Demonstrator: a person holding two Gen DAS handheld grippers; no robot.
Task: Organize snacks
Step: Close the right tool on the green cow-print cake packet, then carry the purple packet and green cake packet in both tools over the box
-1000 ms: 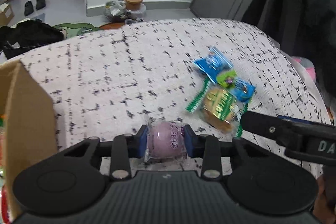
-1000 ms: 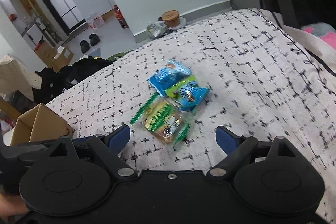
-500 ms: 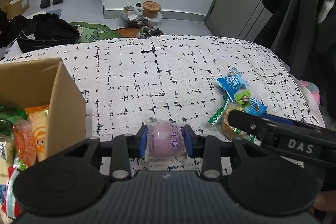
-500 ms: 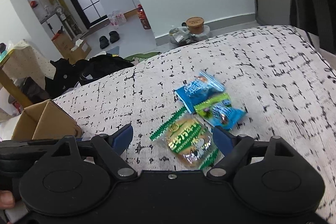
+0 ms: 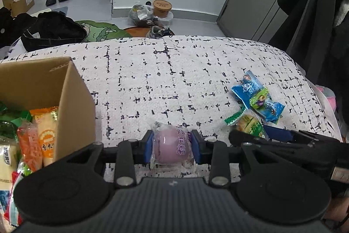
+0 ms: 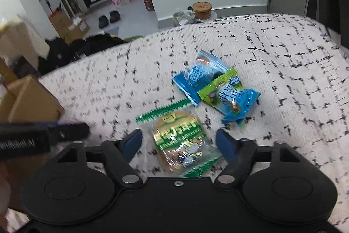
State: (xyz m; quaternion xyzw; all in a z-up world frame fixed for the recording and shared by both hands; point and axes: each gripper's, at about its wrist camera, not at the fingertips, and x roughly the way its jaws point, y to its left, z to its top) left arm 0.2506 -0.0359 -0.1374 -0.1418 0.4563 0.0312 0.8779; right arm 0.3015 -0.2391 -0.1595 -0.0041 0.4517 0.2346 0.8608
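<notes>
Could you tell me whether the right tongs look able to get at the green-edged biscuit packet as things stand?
Probably yes. The right tongs are open, one finger on either side of the green-edged biscuit packet, with nothing on top of it. The left tongs, shut on the purple snack, stay off to the side.

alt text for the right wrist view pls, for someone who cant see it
The right tongs hang open over a round biscuit in a clear green-edged wrapper on a white black-flecked bedspread. Just beyond lie two blue snack packets and a small green packet; a brown cardboard box sits far left.
</notes>
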